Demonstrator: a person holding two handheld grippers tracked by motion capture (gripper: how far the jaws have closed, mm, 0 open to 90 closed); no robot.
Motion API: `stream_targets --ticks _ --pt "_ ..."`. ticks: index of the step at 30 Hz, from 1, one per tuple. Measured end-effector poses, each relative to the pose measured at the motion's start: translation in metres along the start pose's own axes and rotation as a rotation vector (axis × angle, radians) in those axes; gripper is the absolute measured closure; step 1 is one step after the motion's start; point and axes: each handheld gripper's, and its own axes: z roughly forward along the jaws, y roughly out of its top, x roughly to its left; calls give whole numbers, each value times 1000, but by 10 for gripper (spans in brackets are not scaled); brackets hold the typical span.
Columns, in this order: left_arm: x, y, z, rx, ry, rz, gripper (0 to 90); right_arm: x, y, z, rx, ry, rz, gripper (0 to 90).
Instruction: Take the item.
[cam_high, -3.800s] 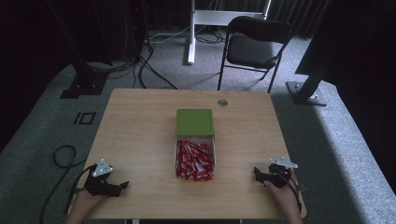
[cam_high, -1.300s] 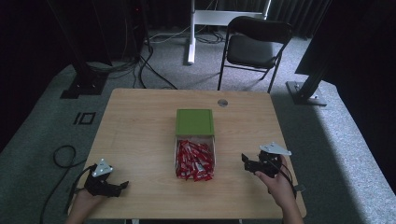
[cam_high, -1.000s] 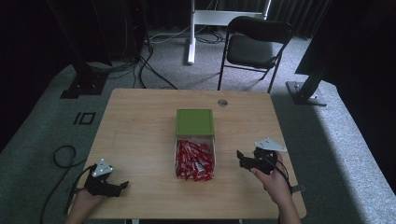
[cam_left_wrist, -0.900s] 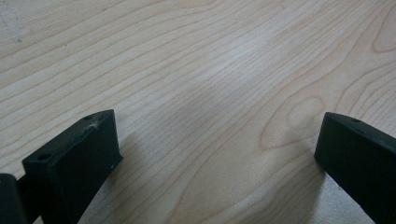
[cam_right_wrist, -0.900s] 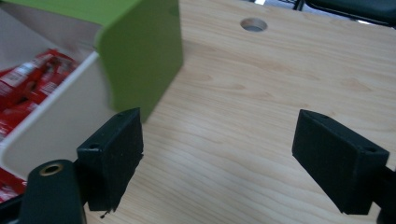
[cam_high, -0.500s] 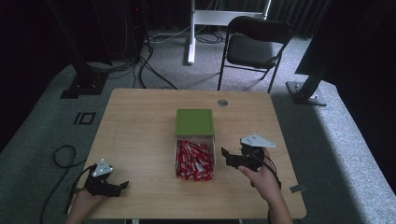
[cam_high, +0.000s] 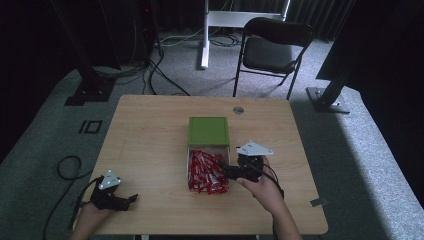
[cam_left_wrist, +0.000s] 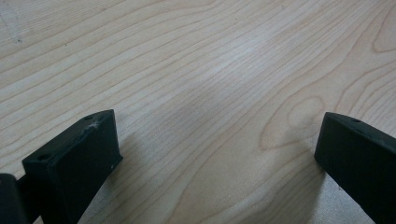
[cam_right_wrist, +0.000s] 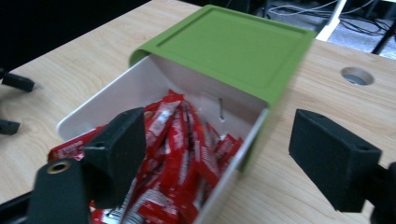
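A white tray (cam_high: 190, 159) with a green sliding lid (cam_high: 208, 131) pushed half back sits mid-table, and its open near half holds several red packets (cam_high: 204, 171). My right gripper (cam_high: 226, 173) hovers at the tray's right side, pointing left over the packets, jaws open and nothing between the pads. In the right gripper view the lid (cam_right_wrist: 233, 42), the tray wall (cam_right_wrist: 112, 100) and the packets (cam_right_wrist: 180, 149) lie just ahead of that gripper (cam_right_wrist: 224, 140). My left gripper (cam_high: 131, 199) rests open at the front left corner, with bare wood between its jaws (cam_left_wrist: 215, 140).
The wooden table (cam_high: 150, 140) has a round cable hole (cam_high: 238, 110) behind the lid and a small grey tag (cam_high: 318, 202) near its front right corner. A black chair (cam_high: 272, 50) and stand legs are on the carpet beyond the far edge.
My right gripper has travelled left from near the table's right edge to the tray's right side, rising a little. The left gripper has stayed put.
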Motion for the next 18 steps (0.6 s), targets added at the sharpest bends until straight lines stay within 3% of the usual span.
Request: stream_targets --ticks 6,11,15,16,18 --pt "0 0 0 -2 0 -1 8 15 2 12 13 37 -18 216" --pt "0 0 0 -1 0 0 8 28 1 22 31 65 -37 310" --pt "0 0 0 0 0 0 8 34 -1 28 41 74 -46 429" --pt "0 0 0 0 -1 0 8 36 -2 29 39 78 -57 515" --pt "0 0 0 0 0 0 8 37 -3 33 55 105 -65 602"
